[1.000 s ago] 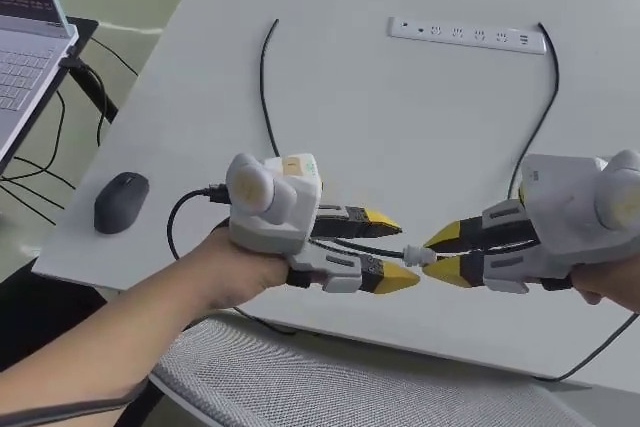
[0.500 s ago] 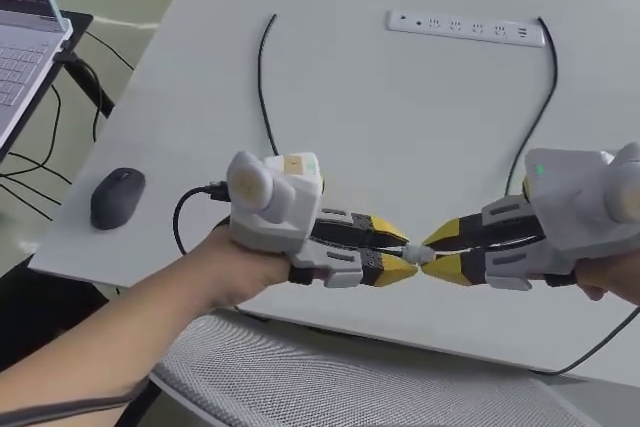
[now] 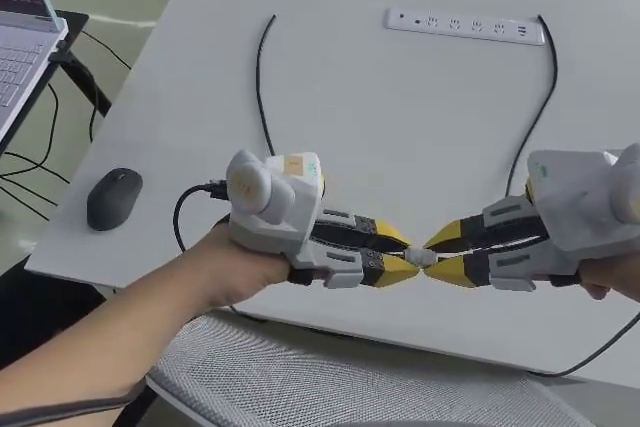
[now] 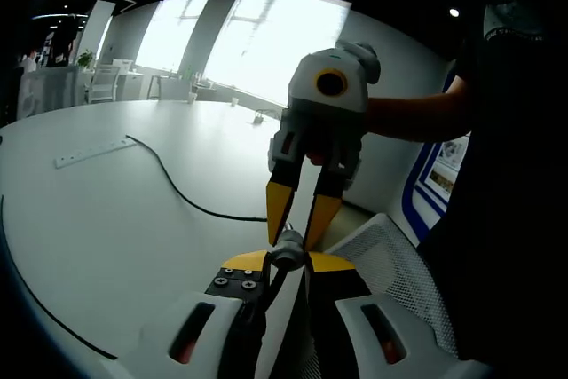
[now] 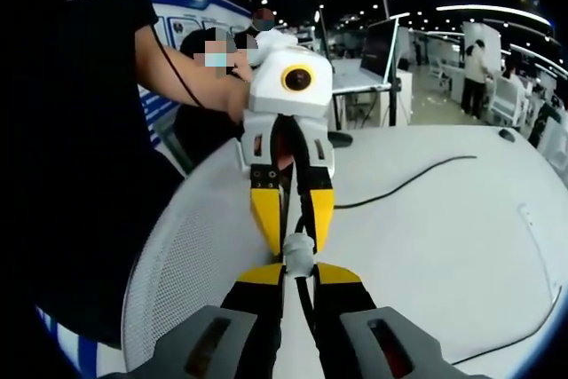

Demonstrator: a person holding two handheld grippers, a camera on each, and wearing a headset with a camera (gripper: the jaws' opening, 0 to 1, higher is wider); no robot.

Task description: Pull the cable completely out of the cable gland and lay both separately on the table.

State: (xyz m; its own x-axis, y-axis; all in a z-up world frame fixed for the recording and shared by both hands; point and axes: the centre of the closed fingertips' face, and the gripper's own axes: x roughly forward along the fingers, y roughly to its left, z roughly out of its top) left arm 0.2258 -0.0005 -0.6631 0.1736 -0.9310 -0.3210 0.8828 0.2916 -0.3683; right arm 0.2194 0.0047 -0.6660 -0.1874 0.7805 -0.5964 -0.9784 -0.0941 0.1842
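Observation:
A small white cable gland (image 3: 421, 257) hangs in the air just past the table's front edge, pinched between two gripper tips that meet nose to nose. My right gripper (image 3: 435, 255) comes in from the right and is shut on the gland (image 5: 299, 255). My left gripper (image 3: 408, 252) comes in from the left, with its jaws closed around the black cable (image 5: 303, 161) right beside the gland (image 4: 287, 250). The cable (image 4: 269, 297) runs back between the left jaws. In the left gripper view the right gripper (image 4: 294, 239) points down at the gland. The left gripper (image 5: 291, 235) does the same in the right gripper view.
On the white table (image 3: 400, 127) lie a power strip (image 3: 465, 29) with its black cord (image 3: 540, 117) at the back and a loose black cable (image 3: 262, 77) on the left. A mouse (image 3: 113, 197) sits near the left edge. A laptop (image 3: 20, 27) stands far left, and a mesh chair (image 3: 300, 377) is below.
The left gripper's jaws, apart a second ago with the cable running loose between them, have closed in beside the gland. The right gripper has held its place.

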